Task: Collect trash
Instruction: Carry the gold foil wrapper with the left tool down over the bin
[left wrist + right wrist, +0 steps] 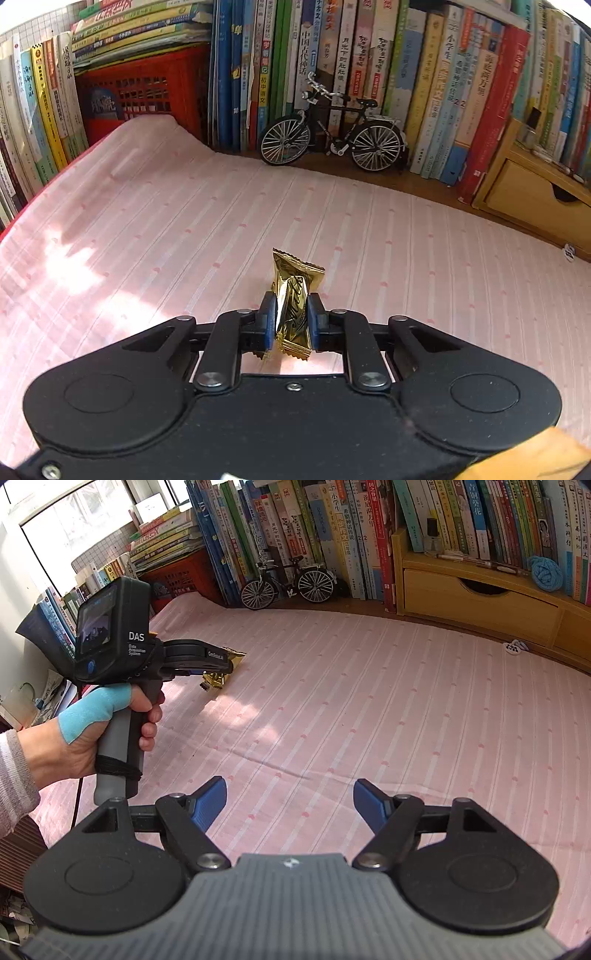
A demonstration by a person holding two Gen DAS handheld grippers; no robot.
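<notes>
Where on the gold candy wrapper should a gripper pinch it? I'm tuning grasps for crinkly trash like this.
Across its narrow middle, coming along the pink cloth toward one crimped end, as the left gripper does now. The gold wrapper is long, with flared, flimsy ends; its waist likely gives both pads a firmer bite. The right gripper is open, holding nothing.

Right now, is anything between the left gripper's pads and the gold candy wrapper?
No. The left gripper is shut directly on the gold candy wrapper, both blue pads touching it. No bin is visible, so the way there cannot be judged.
</notes>
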